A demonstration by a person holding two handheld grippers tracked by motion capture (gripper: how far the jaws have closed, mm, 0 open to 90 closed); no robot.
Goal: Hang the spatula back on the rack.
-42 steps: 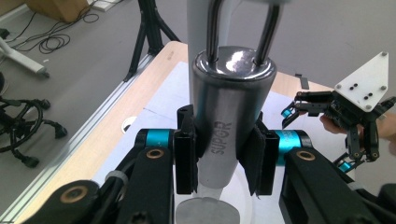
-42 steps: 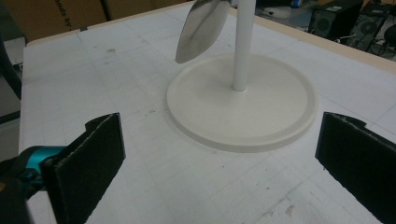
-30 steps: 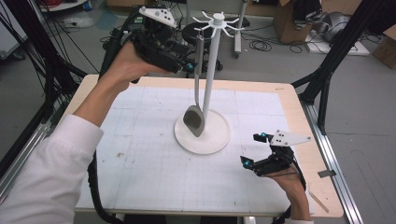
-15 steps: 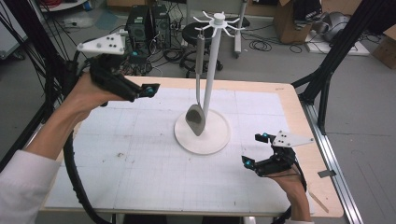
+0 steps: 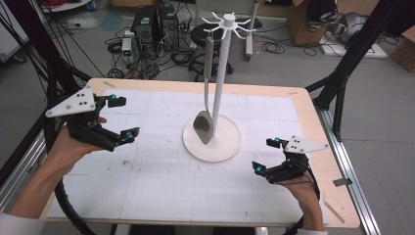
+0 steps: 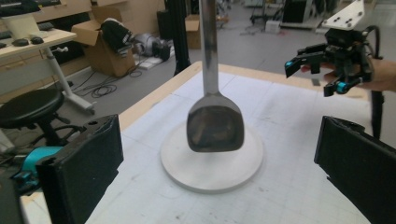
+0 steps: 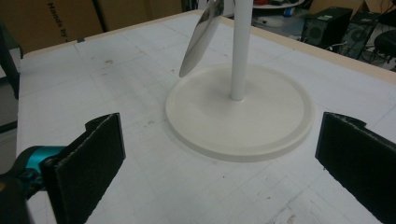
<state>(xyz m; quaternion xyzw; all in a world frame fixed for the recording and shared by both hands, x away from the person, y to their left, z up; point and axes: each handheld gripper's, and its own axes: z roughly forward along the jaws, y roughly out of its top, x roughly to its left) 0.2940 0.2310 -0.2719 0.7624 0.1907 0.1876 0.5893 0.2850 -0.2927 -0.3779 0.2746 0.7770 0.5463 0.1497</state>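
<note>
Spatula (image 5: 205,125) hangs from white stand (image 5: 223,68); left gripper (image 5: 121,117) and right gripper (image 5: 266,155) both gape empty, well apart from it.

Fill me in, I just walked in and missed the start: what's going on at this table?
A person holds a two-jaw gripper in each hand at a white table. A metal spatula hangs from a hook on the white rack at the table's middle, its blade just above the round base. The left gripper is off to the left of the rack, jaws open and empty. The right gripper rests low near the right edge, also open and empty. Nothing is being gripped.
</note>
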